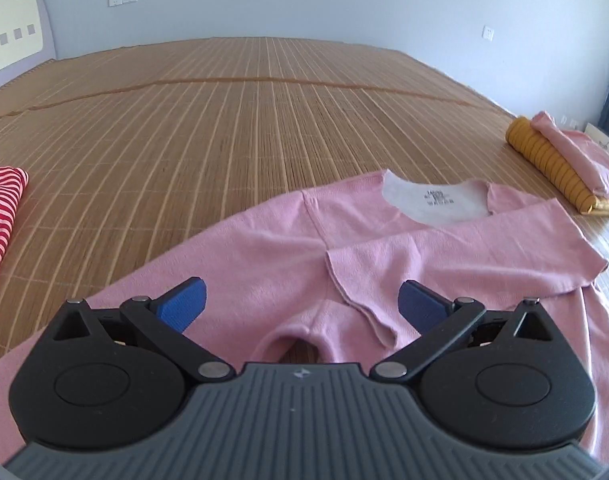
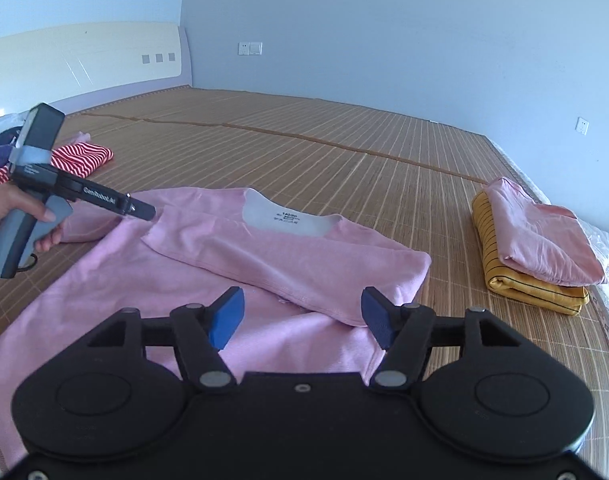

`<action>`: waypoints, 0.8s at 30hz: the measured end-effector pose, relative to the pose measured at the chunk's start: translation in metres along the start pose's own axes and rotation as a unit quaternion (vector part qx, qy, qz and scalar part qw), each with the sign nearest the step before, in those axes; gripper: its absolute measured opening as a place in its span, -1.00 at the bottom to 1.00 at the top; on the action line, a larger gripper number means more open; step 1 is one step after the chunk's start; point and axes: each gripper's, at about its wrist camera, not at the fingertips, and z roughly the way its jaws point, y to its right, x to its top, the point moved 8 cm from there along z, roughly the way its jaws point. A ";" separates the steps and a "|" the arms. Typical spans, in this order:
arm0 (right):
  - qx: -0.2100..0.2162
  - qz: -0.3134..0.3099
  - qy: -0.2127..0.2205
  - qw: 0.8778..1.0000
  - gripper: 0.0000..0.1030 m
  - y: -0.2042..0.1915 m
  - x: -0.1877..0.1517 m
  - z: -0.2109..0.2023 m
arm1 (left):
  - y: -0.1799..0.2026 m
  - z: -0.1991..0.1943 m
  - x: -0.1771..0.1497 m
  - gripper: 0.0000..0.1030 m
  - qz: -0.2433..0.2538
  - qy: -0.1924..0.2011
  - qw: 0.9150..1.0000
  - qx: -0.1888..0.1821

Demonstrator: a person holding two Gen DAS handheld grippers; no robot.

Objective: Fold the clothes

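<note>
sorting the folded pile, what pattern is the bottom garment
Yellow with thin dark stripes, clearest in the right wrist view.

Clothes on the bamboo mat (image 2: 344, 152) — 1 pink shirt (image 2: 184, 280) spread flat, 2 folded pcs stacked at right: 1 pink (image 2: 544, 232) over 1 yellow striped (image 2: 532, 284). 1 red-striped garment (image 2: 84, 158) at left. 2 grippers — left (image 1: 302, 304), right (image 2: 302, 314). 2 wall outlets seen per view.

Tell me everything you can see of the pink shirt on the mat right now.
The pink shirt looks like soft knit cotton. It lies flat on the woven mat, collar away from the cameras, with a white inner neck panel carrying small print. One sleeve is folded across the chest. Both claws hover open over it, the left claw near the other sleeve's cuff; neither grips it.
</note>
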 end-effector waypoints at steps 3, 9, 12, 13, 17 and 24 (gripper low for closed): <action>0.017 0.031 0.008 0.999 0.32 -0.005 -0.007 -0.002 | 0.011 0.005 -0.008 1.00 0.022 0.017 1.000 0.013; 0.023 0.058 -0.017 0.998 0.32 0.002 -0.020 0.014 | 0.025 0.031 -0.005 1.00 0.119 0.041 0.988 0.090; 0.014 0.069 -0.025 0.997 0.32 0.007 -0.023 0.017 | 0.028 0.032 -0.006 0.99 0.134 0.067 0.985 0.082; 0.013 0.073 -0.030 0.997 0.32 0.008 -0.025 0.017 | 0.032 0.030 -0.006 0.98 0.140 0.072 0.985 0.064; 0.018 0.086 -0.037 0.995 0.32 0.010 -0.027 0.019 | 0.043 0.025 -0.006 0.69 0.155 0.091 0.984 0.004; 0.025 0.086 -0.037 0.995 0.32 0.007 -0.027 0.019 | 0.042 0.039 -0.012 0.32 0.126 0.041 0.991 -0.031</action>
